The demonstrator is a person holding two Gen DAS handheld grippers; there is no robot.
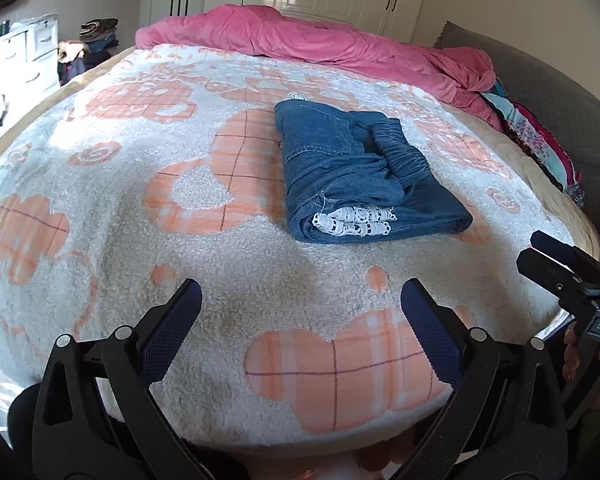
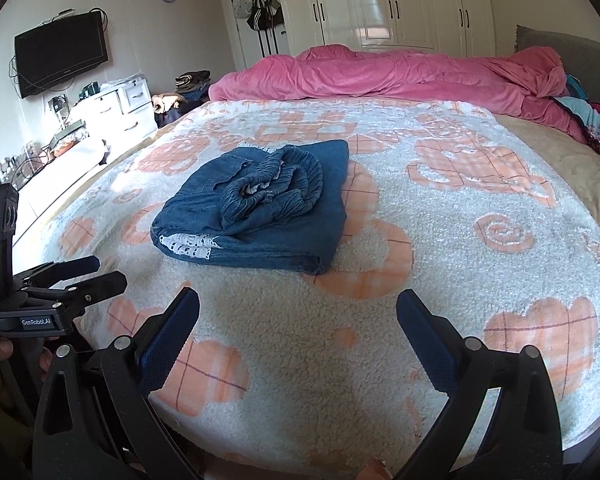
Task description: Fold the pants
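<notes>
The blue denim pants lie folded in a compact bundle on the bed, elastic waistband on top and white lace trim at the near edge. They also show in the right wrist view. My left gripper is open and empty, held near the bed's front edge, well short of the pants. My right gripper is also open and empty, likewise short of the pants. The right gripper shows at the right edge of the left wrist view; the left gripper shows at the left of the right wrist view.
A white and orange fleece blanket covers the bed. A pink duvet is bunched along the far side, with patterned pillows at the right. White drawers, a wall TV and wardrobes stand beyond.
</notes>
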